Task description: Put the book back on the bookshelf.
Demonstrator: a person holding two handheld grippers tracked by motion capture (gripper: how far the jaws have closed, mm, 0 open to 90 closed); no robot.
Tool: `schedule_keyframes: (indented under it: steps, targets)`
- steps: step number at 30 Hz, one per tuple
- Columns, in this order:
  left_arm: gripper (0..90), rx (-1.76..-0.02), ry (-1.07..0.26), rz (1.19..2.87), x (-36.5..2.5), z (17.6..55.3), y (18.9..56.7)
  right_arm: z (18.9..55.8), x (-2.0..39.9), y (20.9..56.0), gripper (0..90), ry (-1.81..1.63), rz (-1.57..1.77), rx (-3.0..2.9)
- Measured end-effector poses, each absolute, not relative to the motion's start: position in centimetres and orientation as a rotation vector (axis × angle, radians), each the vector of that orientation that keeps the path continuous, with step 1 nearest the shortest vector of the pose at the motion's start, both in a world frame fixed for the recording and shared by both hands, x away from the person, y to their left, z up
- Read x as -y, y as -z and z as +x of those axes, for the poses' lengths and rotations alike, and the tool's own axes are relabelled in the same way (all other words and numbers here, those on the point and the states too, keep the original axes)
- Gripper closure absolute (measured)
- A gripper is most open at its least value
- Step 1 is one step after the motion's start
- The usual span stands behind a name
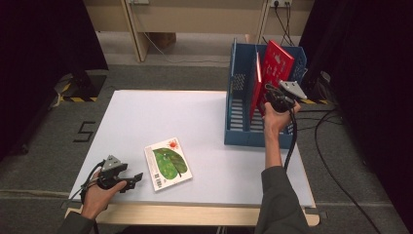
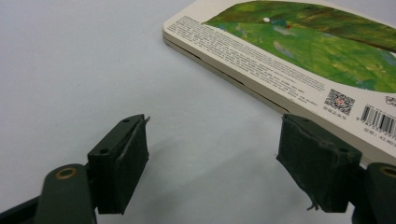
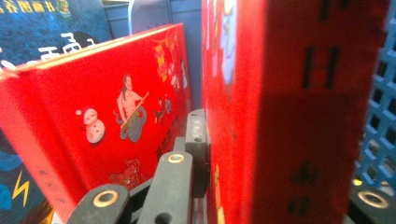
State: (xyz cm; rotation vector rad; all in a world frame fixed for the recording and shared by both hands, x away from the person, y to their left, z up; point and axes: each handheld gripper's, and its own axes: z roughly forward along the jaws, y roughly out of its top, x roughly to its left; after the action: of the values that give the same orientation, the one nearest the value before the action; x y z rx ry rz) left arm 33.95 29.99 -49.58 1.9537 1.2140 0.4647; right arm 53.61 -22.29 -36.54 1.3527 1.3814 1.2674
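A book with a green leaf cover (image 1: 168, 163) (image 2: 299, 42) lies flat near the table's front edge. My left gripper (image 1: 134, 181) (image 2: 217, 163) rests low beside its near corner, open, with bare table between the pads. Its right pad (image 2: 317, 168) stands close to the book's edge. At the right, a blue rack (image 1: 238, 97) holds upright books. My right gripper (image 1: 269, 95) (image 3: 285, 158) is shut on a tall red book (image 1: 278, 63) (image 3: 289, 93) standing in the rack, one pad (image 3: 197, 140) against its cover.
Another red book with a snowman and small figures (image 3: 116, 116) leans just left of the held one, and a dark blue book (image 3: 32, 28) stands behind it. The rack's blue lattice wall (image 3: 378, 130) is close on the right. The white table (image 1: 160, 117) ends just right of the rack.
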Motion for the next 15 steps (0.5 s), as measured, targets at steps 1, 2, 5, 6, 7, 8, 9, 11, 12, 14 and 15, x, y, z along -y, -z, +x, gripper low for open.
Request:
schedule_keyframes:
  steps: [1, 2, 5, 6, 7, 8, 9, 11, 12, 14, 15]
  targets:
    - [23.2, -1.211, -0.464, 1.953, -30.0, 33.9, 49.6, 53.8, 22.2, 36.6, 79.1, -1.270, 1.359, -1.383]
    - [23.1, -1.210, -0.464, 1.953, -30.0, 33.9, 49.5, 54.0, 22.2, 36.7, 79.1, -1.272, 1.359, -1.388]
    - [23.1, -1.211, -0.463, 1.953, -30.0, 33.9, 49.6, 54.3, 21.8, 36.8, 79.1, -1.248, 1.357, -1.408]
    - [23.1, -1.212, -0.463, 1.953, -30.0, 33.9, 49.6, 54.4, 21.7, 36.9, 79.0, -1.237, 1.349, -1.419]
    - [23.1, -1.210, -0.464, 1.953, -30.0, 33.9, 49.6, 54.5, 21.6, 37.0, 79.0, -1.238, 1.351, -1.421]
    - [23.1, -1.209, -0.464, 1.953, -30.0, 33.9, 49.6, 54.6, 21.5, 37.1, 79.0, -1.231, 1.350, -1.426]
    - [23.2, -1.210, -0.466, 1.954, -30.0, 33.9, 49.6, 54.8, 21.5, 37.2, 79.0, -1.233, 1.351, -1.433]
    - [23.1, -1.210, -0.465, 1.960, -30.0, 33.8, 49.6, 55.0, 21.3, 37.3, 78.9, -1.240, 1.360, -1.431]
    - [23.1, -1.210, -0.464, 1.959, -30.0, 33.8, 49.6, 55.0, 21.3, 37.4, 78.9, -1.229, 1.359, -1.438]
    - [23.1, -1.212, -0.461, 1.958, -29.9, 33.8, 49.6, 55.2, 21.3, 37.5, 78.8, -1.228, 1.365, -1.439]
    - [23.1, -1.214, -0.463, 1.960, -29.9, 33.8, 49.6, 55.3, 21.3, 37.5, 78.7, -1.224, 1.362, -1.445]
